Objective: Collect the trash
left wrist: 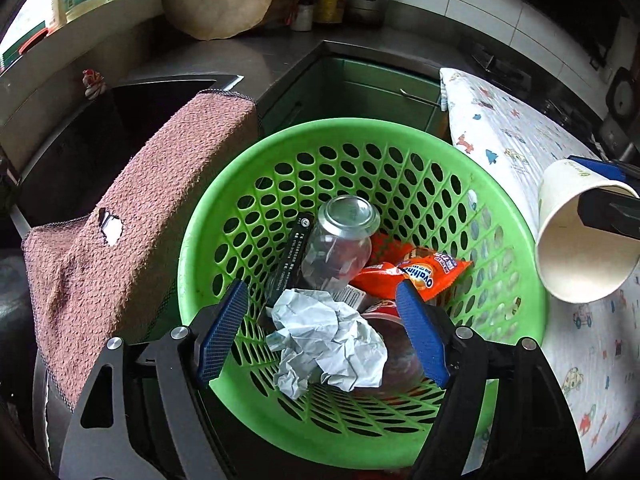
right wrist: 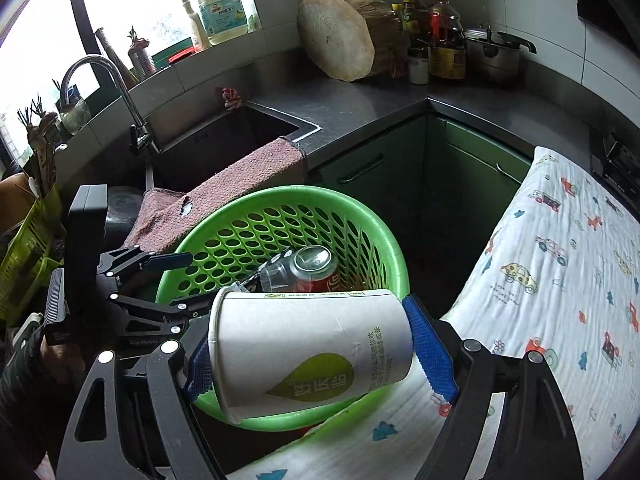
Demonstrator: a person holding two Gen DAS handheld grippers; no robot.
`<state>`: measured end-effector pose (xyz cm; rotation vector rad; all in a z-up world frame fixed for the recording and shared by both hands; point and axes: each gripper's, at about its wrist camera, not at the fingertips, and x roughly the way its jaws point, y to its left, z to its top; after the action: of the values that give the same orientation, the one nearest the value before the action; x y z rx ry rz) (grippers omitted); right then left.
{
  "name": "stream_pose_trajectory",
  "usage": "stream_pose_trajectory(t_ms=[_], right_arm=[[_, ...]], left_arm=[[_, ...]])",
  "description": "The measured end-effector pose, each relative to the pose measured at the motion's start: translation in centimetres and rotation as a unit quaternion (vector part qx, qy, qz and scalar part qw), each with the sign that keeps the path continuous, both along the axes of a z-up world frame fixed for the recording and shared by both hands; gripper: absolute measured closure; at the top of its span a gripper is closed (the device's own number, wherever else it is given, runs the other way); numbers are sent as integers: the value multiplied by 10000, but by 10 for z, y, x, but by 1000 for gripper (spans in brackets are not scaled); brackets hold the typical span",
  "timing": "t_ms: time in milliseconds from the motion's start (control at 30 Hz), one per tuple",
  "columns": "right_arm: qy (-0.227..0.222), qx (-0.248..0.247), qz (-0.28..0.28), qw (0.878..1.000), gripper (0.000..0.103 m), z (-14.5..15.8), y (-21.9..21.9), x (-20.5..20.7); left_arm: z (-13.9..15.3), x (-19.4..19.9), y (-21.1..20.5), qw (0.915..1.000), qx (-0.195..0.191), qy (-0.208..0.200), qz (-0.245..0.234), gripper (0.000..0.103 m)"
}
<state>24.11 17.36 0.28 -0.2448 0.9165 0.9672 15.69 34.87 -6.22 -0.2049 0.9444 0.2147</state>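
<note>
White paper cup with green leaf logo (right wrist: 308, 350) lies sideways, pinched between the right gripper's (right wrist: 316, 350) blue pads — over the near rim of the round green perforated plastic basket (right wrist: 280, 208).
Left gripper (left wrist: 324, 330) spread, empty — crumpled white paper ball (left wrist: 328, 340) below between its fingers, clear bottle (left wrist: 340, 240) and orange snack wrapper (left wrist: 416, 272) ahead.

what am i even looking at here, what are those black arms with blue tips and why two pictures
Those are two hand-held grippers, each carrying a wide-angle camera that looks along its two blue-padded fingers. One picture comes from the left gripper, open above a green perforated basket. The other comes from the right gripper, which clamps a white paper cup sideways near the basket's rim. Already in the basket: crumpled paper, a clear glass jar, an orange Ovaltine packet and a red drinks can. Around it are a kitchen counter, a pink towel and a cartoon-print cloth.
</note>
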Motion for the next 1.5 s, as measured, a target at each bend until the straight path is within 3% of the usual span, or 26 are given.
stream_pose_trajectory(t_ms=[167, 500, 833, 1167, 1500], right_arm=[[91, 61, 36, 9999, 17, -4, 9, -1], [-29, 99, -11, 9999, 16, 6, -16, -18], [-273, 13, -284, 9992, 13, 17, -71, -49], [-288, -22, -782, 9965, 12, 12, -142, -80], [-350, 67, -1458, 9887, 12, 8, -223, -110]], left_arm=[[4, -10, 5, 9999, 35, -48, 92, 20], [26, -31, -6, 9990, 203, -336, 233, 7], [44, -52, -48, 9970, 538, -517, 210, 5], [63, -71, -102, 9953, 476, -839, -6, 5], [59, -85, -156, 9947, 256, -973, -202, 5]])
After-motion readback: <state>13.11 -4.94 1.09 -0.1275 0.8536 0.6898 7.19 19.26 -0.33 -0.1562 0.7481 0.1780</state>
